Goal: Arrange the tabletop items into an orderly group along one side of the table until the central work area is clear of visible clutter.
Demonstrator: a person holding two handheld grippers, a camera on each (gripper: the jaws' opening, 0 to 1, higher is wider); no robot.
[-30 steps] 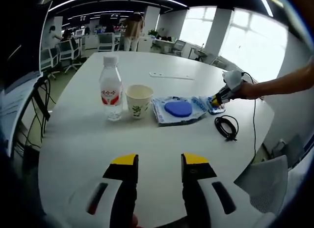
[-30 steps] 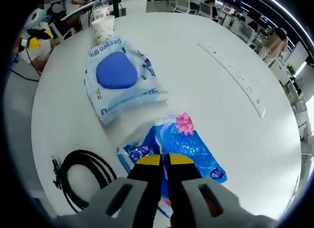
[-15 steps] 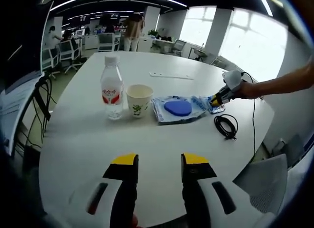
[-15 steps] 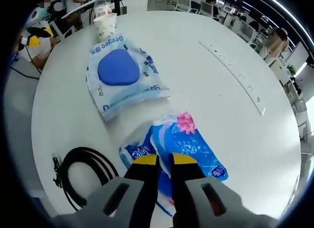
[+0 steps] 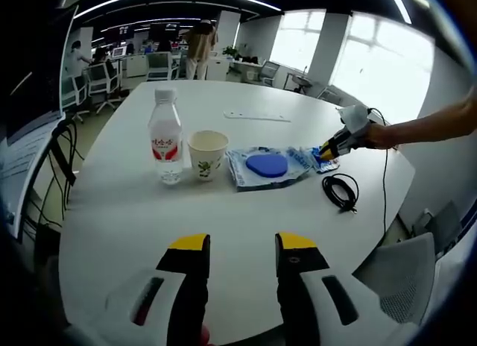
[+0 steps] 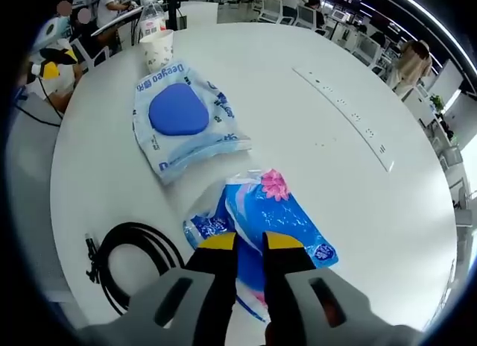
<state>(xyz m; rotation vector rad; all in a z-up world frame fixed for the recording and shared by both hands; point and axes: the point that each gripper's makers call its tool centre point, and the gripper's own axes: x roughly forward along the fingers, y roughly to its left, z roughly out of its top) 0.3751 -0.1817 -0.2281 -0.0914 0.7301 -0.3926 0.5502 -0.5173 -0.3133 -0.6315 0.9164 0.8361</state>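
Observation:
A water bottle, a paper cup, a wipes packet with a blue lid and a blue tissue pack stand in a row across the white round table. My left gripper hangs open over the near table edge, holding nothing. My right gripper is over the near end of the tissue pack, which lies flat on the table; its jaws stand slightly apart. Beyond it lie the wipes packet and the cup. From the left gripper view the right gripper sits at the row's right end.
A coiled black cable lies left of my right gripper, near the table edge. A flush socket strip runs across the far part of the table. Office chairs and people are beyond the table.
My right gripper's jaws have parted a little and let go of the tissue pack, which now lies flat. The left gripper has stayed put.

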